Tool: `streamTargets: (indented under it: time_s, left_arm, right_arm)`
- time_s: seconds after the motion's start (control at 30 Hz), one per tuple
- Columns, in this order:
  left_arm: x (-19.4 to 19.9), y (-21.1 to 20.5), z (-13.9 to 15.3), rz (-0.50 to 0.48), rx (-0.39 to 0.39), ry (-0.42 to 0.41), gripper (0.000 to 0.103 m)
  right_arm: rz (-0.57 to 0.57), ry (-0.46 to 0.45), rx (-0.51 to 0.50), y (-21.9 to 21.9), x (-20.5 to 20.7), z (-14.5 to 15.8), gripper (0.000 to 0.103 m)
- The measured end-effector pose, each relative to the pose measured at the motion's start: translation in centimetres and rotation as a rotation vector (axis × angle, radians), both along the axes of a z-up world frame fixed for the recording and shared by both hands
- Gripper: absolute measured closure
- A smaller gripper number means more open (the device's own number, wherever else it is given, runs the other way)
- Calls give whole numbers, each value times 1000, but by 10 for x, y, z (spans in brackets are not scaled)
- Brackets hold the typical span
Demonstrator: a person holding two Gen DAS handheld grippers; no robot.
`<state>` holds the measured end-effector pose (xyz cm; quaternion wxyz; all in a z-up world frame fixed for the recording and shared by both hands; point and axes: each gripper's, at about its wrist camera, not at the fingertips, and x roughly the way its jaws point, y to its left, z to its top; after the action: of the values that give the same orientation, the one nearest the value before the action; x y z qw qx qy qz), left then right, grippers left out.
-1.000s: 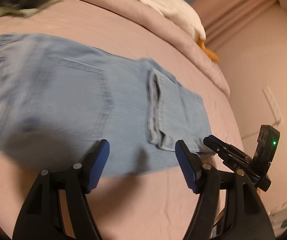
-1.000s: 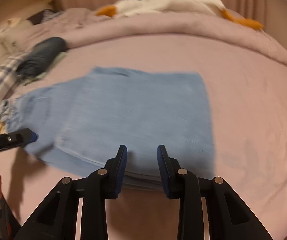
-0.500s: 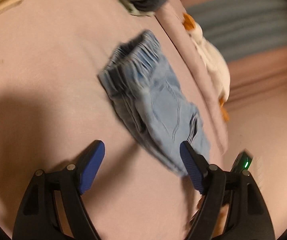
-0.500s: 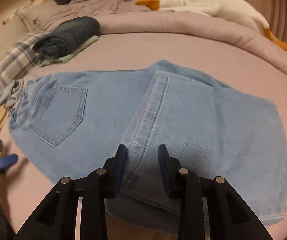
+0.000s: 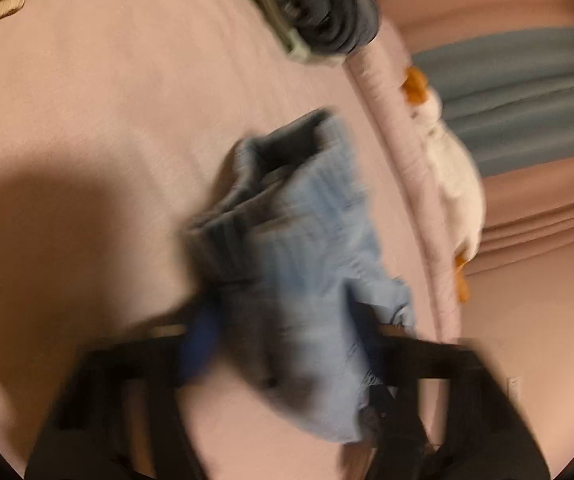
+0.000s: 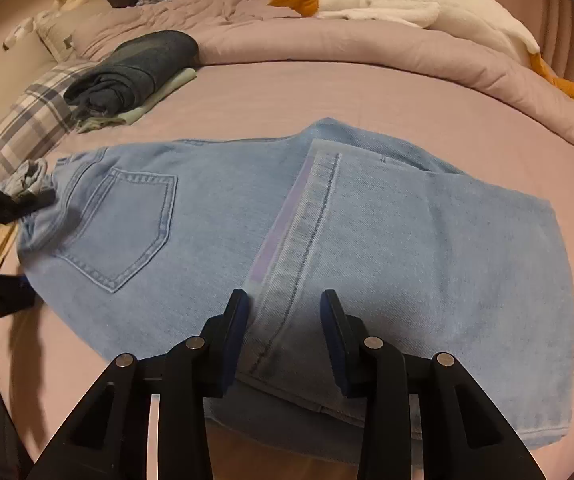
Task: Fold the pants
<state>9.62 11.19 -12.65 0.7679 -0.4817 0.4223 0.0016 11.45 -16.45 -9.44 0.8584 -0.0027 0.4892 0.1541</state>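
Note:
Light blue jeans (image 6: 367,240) lie folded on the pink bed sheet (image 6: 287,92), back pocket up on the left, leg hem folded over the middle. My right gripper (image 6: 285,328) is open with its fingers astride the near edge of the folded hem. My left gripper (image 5: 283,344) is blurred; its fingers flank the waistband end of the jeans (image 5: 307,248) and stand apart. It also shows at the left edge of the right wrist view (image 6: 3,248), at the waistband.
A stack of folded dark and pale green clothes (image 6: 135,68) and a plaid cloth (image 6: 23,120) lie at the back left. A white plush goose (image 6: 427,12) rests on the rolled pink duvet (image 6: 367,52) behind. A wall stands to the right in the left wrist view.
My left gripper has moved in onto the waistband end of the jeans, with heavy blur. My right gripper has crept slightly forward over the folded hem and stayed open.

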Motion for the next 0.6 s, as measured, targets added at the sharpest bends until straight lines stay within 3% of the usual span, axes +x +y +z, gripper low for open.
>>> streamTargets:
  time_s: [0.1, 0.13, 0.2, 0.3, 0.4, 0.47, 0.6]
  left_arm:
    - [-6, 2, 4, -26, 26, -23, 71]
    - [-7, 0, 7, -39, 60, -31, 72]
    - [-10, -12, 25, -101, 204, -86, 74]
    - [-12, -17, 44, -134, 266, -161, 74]
    - [-8, -23, 60, -170, 321, -210, 74]
    - [-6, -29, 65, -194, 365, -231, 74]
    - [-6, -37, 74, -223, 430, -248, 74]
  right_arm:
    - [3, 7, 23, -2, 4, 9, 65]
    - [6, -6, 33, -2, 6, 12, 65]
    - [10, -31, 40, 1, 15, 18, 66]
    - [23, -45, 39, 14, 39, 20, 76]
    - [7, 35, 40, 27, 71, 0, 87]
    - [-17, 84, 55, 32, 88, -16, 90]
    - [-36, 151, 79, 32, 103, -15, 91]
